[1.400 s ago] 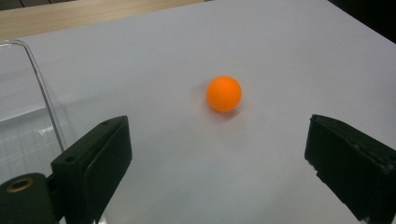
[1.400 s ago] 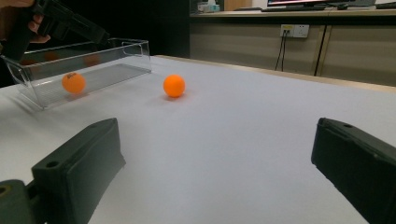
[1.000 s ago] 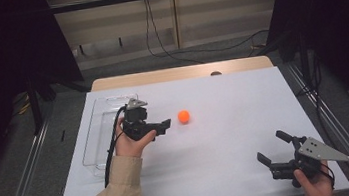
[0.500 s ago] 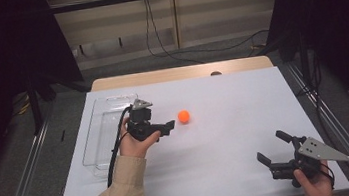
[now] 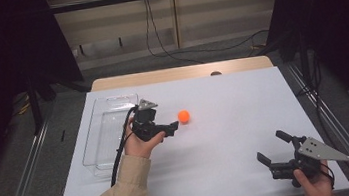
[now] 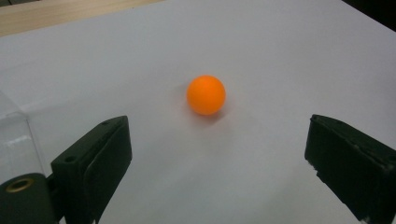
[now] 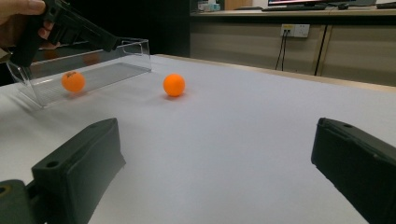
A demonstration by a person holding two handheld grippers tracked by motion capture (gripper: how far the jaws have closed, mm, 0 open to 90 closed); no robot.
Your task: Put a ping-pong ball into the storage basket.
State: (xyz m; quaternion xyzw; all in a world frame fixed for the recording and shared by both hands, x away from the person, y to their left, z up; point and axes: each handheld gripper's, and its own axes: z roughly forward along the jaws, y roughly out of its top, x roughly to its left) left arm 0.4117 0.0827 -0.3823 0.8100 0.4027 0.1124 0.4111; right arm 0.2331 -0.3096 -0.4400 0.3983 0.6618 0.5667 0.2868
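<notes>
An orange ball (image 5: pixel 183 116) rests on the white table top (image 5: pixel 227 137), left of its middle. My left gripper (image 5: pixel 175 124) is held low just left of the ball and points at it. Its jaws are open and empty, with the ball (image 6: pixel 206 94) a short way ahead of the gap, untouched. My right gripper (image 5: pixel 269 145) stands open and empty near the front right corner, facing the ball (image 7: pixel 174 85) from far off.
A clear plastic tray (image 5: pixel 98 137) lies along the table's left side, behind the left hand. Through its wall (image 7: pixel 93 77) in the right gripper view an orange ball shape (image 7: pixel 74 81) shows; I cannot tell whether it is a second ball or a reflection.
My left gripper has crept a little to the right, closer to the ball. The ball and the right gripper have stayed still.
</notes>
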